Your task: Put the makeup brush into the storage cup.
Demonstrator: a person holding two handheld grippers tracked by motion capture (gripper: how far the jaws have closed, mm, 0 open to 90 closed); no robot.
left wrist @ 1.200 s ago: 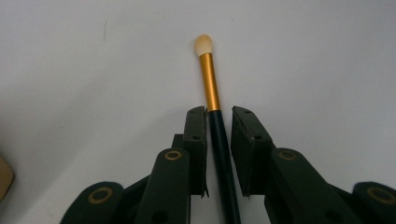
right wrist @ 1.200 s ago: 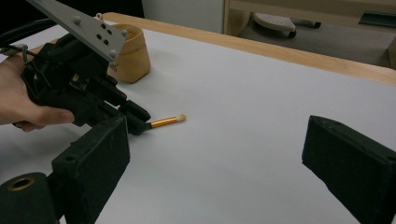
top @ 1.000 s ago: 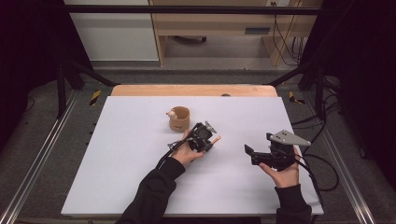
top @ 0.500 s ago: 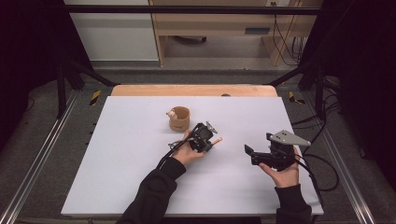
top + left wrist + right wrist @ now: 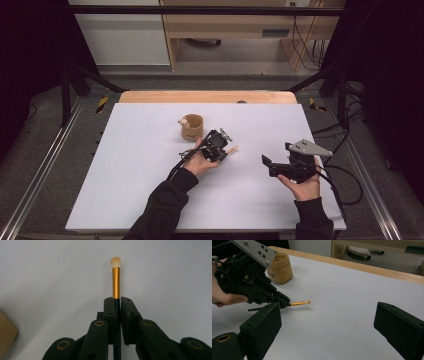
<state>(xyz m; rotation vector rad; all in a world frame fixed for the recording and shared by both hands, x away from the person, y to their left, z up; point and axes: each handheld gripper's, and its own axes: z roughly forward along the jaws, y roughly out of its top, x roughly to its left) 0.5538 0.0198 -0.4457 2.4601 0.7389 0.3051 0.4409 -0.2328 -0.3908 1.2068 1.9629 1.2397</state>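
Left gripper (image 5: 223,148) unmoved — makeup brush (image 5: 116,280) clamped as before (right gripper (image 5: 272,166) agape).

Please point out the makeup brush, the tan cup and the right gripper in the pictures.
makeup brush (image 5: 116,282): left gripper view, on its gold ferrule.
tan cup (image 5: 192,128): high view, on its outer wall.
right gripper (image 5: 327,322): right gripper view, midway between its open jaws.

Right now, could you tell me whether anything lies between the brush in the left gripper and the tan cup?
Nothing visible does. The left gripper holds the brush just right of the tan cup, with bare white table between them.
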